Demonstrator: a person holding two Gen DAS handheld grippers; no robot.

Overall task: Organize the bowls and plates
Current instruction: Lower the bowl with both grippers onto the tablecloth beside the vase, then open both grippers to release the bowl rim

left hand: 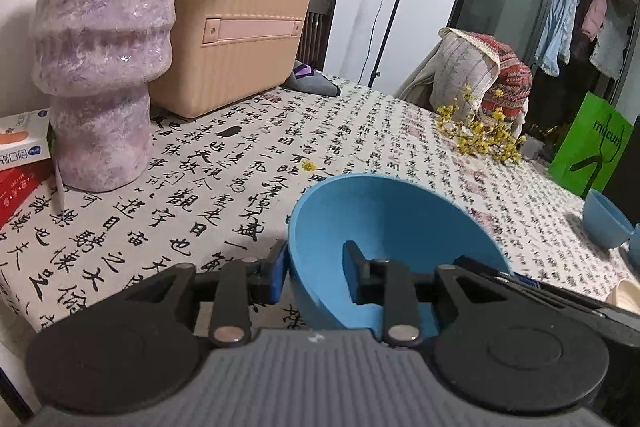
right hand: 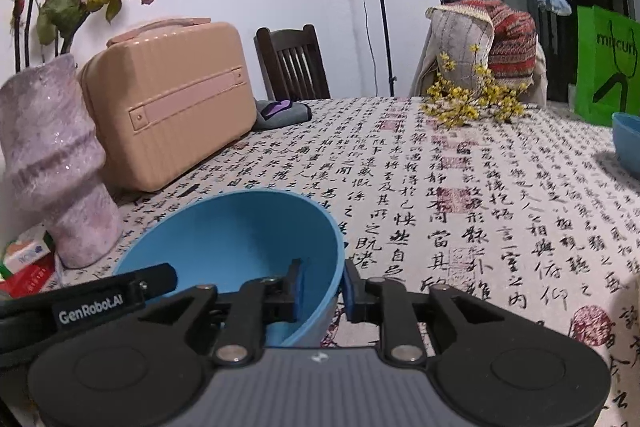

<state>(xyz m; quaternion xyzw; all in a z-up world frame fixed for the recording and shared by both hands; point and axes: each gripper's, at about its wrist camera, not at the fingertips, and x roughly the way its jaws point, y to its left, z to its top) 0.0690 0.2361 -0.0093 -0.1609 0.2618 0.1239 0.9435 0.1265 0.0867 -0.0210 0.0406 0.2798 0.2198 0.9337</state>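
A blue bowl [left hand: 384,215] [right hand: 240,231] sits low over the calligraphy tablecloth [left hand: 208,195], its base hidden behind the grippers. My left gripper [left hand: 314,267] straddles the bowl's left wall, one finger outside and one inside, with a gap at the inner pad. My right gripper [right hand: 324,283] straddles the right wall the same way, and bowl interior shows between the inner pad and the wall. Both stand open around the rim. A second blue bowl [left hand: 604,223] [right hand: 628,143] stands far right, with a cream dish [left hand: 624,295] near it.
A purple vase [left hand: 100,67] [right hand: 52,167] and a peach case [left hand: 236,39] [right hand: 172,99] stand close on the left. Boxes [left hand: 20,155] lie at the left edge. Yellow flowers [left hand: 480,131] [right hand: 472,103] lie at the far side. A green bag [right hand: 604,67] stands beyond the table.
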